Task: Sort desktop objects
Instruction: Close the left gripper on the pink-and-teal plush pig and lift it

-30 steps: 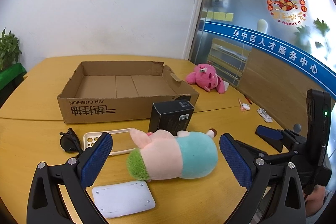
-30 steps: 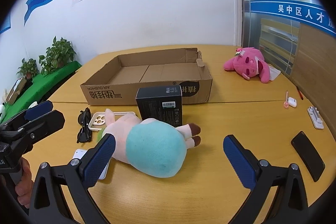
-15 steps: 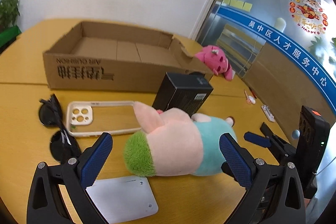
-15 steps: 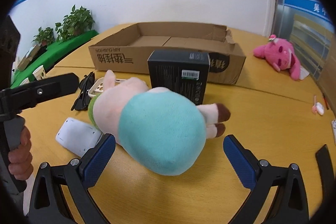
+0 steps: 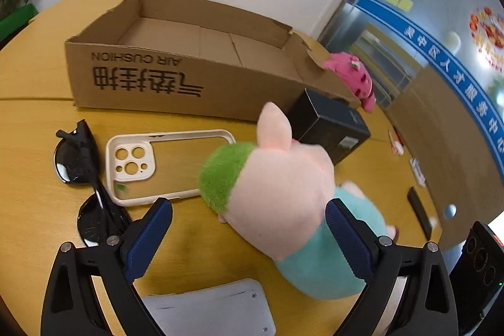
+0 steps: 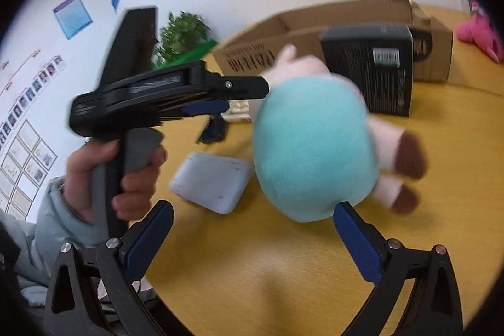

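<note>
My left gripper [image 5: 249, 233] is spread wide, its right pad beside the plush pig [image 5: 283, 203]. My right gripper [image 6: 253, 235] gapes just short of the pig. My hand [image 6: 126, 175] grips the left handle.

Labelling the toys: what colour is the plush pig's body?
Light teal on the plush pig, clearest in the right wrist view.

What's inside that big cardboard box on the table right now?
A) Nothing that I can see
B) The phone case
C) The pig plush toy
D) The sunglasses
A: in the left wrist view the cardboard box shows only its bare floor, while the pig plush toy, sunglasses and phone case all lie on the table in front of it.
</note>
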The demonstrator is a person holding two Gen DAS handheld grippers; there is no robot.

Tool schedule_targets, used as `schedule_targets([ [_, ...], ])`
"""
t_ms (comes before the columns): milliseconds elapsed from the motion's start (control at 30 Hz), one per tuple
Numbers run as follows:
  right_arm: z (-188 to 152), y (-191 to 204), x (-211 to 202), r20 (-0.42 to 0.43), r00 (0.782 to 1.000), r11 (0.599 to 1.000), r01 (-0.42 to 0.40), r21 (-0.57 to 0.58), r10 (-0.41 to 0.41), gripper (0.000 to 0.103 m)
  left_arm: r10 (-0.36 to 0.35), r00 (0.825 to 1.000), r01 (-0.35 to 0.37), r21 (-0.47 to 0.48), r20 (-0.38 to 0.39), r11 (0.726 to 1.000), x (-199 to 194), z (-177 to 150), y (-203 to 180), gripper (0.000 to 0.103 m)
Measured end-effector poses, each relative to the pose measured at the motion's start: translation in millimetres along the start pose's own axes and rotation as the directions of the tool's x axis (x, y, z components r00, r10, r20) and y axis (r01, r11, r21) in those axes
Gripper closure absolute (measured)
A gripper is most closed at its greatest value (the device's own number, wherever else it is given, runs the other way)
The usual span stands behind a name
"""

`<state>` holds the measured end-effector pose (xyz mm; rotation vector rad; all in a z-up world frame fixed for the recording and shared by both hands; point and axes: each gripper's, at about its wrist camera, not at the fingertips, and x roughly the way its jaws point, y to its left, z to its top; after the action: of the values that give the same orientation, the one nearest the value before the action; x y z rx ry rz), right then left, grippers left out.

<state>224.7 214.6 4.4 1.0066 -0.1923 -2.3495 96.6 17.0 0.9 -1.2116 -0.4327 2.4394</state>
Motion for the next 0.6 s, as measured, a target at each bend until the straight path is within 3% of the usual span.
schedule_targets([
  [100, 10.9, -16.7, -12.9, 0.034, 0.987, 0.987, 0.160, 0.003, -0.160, 0.001, -0.051, 0.998, 0.051, -0.002, -0.047, 0.999, 8.4, 0.5, -1.5, 0.003],
  [233, 22.8, -22.2, 9.2, -0.012, 0.990, 0.990, 0.137, -0.011, -0.137, 0.001, -0.136, 0.980, 0.123, -0.093, -0.146, 0.988, 39.3, 0.9, 0.9, 0.001],
  [300, 26.6, -22.7, 33.8, -0.053, 0.990, 0.991, 0.130, 0.011, -0.130, 0.001, -0.224, 0.960, 0.190, -0.200, -0.168, 0.961, 49.8, 0.2, 10.0, 0.002],
  [367, 24.6, -29.0, 52.1, -0.108, 0.993, 0.993, 0.067, 0.098, -0.056, 0.002, -0.265, 0.950, 0.227, -0.216, -0.166, 0.950, 51.0, -1.4, 11.4, 0.010],
  [400, 20.2, -28.8, 61.4, -0.145, 0.988, 0.991, 0.067, 0.119, -0.050, 0.008, -0.267, 0.950, 0.232, -0.207, -0.162, 0.950, 48.6, -2.4, 9.8, 0.011],
  [500, 10.4, -7.4, 65.8, -0.153, 0.978, 0.988, 0.147, 0.042, -0.139, 0.016, -0.275, 0.951, 0.247, -0.191, -0.139, 0.950, 39.2, -6.1, 4.7, 0.028],
  [600, 7.1, 0.0, 59.8, -0.147, 0.979, 0.985, 0.155, 0.074, -0.143, 0.025, -0.279, 0.951, 0.254, -0.183, -0.130, 0.950, 31.9, -7.1, -0.1, 0.036],
])
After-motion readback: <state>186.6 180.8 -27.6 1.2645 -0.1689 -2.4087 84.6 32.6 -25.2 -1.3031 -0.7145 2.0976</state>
